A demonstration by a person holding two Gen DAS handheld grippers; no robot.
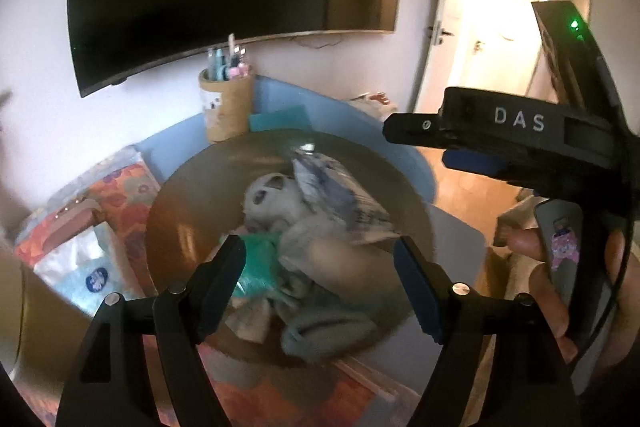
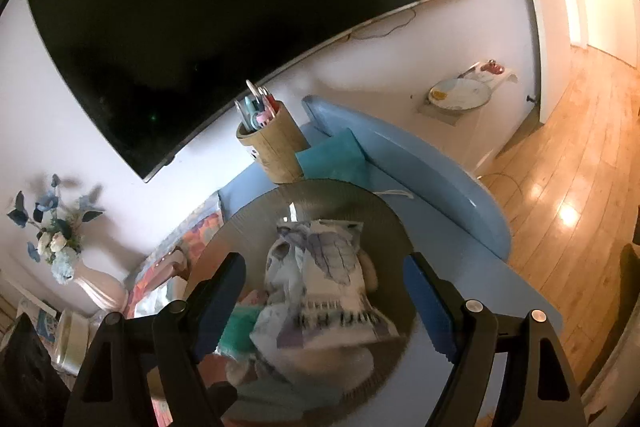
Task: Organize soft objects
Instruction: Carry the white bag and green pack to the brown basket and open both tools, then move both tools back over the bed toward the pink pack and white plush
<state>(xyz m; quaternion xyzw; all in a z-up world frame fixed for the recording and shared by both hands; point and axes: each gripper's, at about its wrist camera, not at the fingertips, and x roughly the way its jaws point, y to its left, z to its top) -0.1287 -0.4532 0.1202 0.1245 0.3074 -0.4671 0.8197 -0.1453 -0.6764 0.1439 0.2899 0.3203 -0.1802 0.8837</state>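
Left wrist view: both hand-held grippers, left (image 1: 320, 283) and right (image 2: 324, 303), hover released over the soft pile (image 1: 304, 247) in the bowl (image 1: 180, 211) mid-worktop. A shallow pinch may snag several items together.

light blue bench (image 2: 472, 267) with a raised rounded edge along its far side, standing against a white wall, wooden floor (image 2: 568, 163) to its right. directly on it: a large round brown tray (image 2: 248, 223) in the middle, a heap of soft things piled inside; a bamboo-coloured cup (image 2: 276, 151) full of pens and brushes, upright just behind the tray's far rim; a folded teal cloth (image 2: 334, 157) beside the cup on the right, close to the tray's rim. at the left a flowered orange mat (image 1: 128, 187), partly under the tray, carrying a pink case (image 1: 70, 223) and a white-and-blue packet (image 1: 80, 275). further left, a pale vase (image 2: 100, 285) of blue and white flowers.
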